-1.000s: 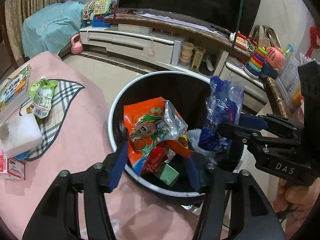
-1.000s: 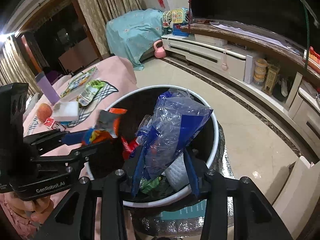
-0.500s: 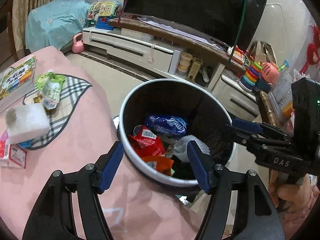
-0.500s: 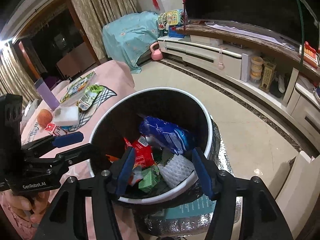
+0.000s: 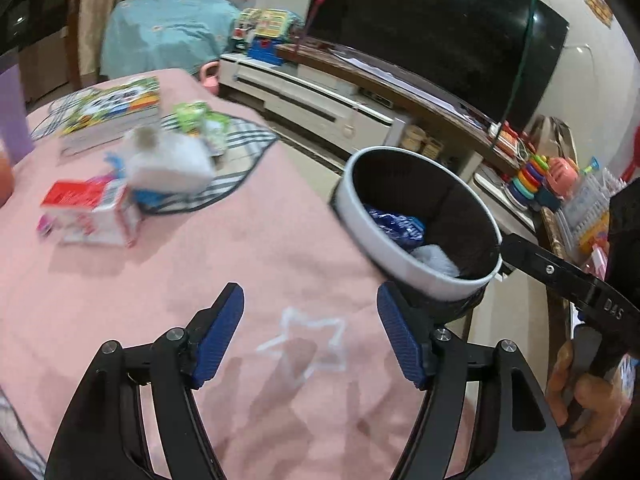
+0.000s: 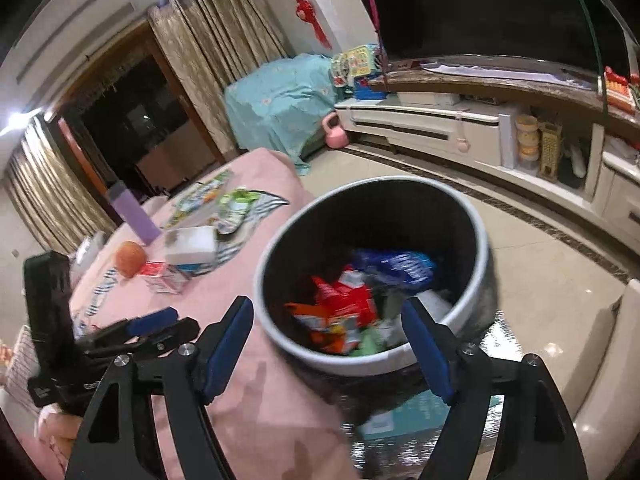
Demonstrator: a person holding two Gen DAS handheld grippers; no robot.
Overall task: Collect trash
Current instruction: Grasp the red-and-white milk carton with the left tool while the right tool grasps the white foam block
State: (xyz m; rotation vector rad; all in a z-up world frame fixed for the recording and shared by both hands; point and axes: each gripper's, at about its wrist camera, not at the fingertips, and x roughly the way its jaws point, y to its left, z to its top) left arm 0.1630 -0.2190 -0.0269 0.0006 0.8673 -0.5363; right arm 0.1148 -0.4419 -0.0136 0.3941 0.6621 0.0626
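Note:
A round bin with a white rim (image 5: 400, 256) (image 6: 482, 240) stands beside the pink-covered table (image 5: 200, 264). Inside it lie a blue wrapper (image 6: 396, 266), red and orange snack bags (image 6: 340, 308) and white foam (image 5: 434, 256). My left gripper (image 5: 310, 332) is open and empty over the pink cloth, left of the bin. My right gripper (image 6: 330, 344) is open and empty above the bin's near rim. On the table lie a white foam block (image 5: 168, 164), a red and white carton (image 5: 88, 212) and a green pouch (image 5: 196, 118).
A picture book (image 5: 112, 108) and a checked mat (image 5: 236, 152) lie at the table's far side. A purple bottle (image 6: 132, 212) and an orange fruit (image 6: 130, 258) stand on the table. A TV cabinet (image 6: 440, 128) runs behind the bin.
Both grippers let go of their bags, which dropped into the bin. Both then pulled back. The left gripper swung left over the table.

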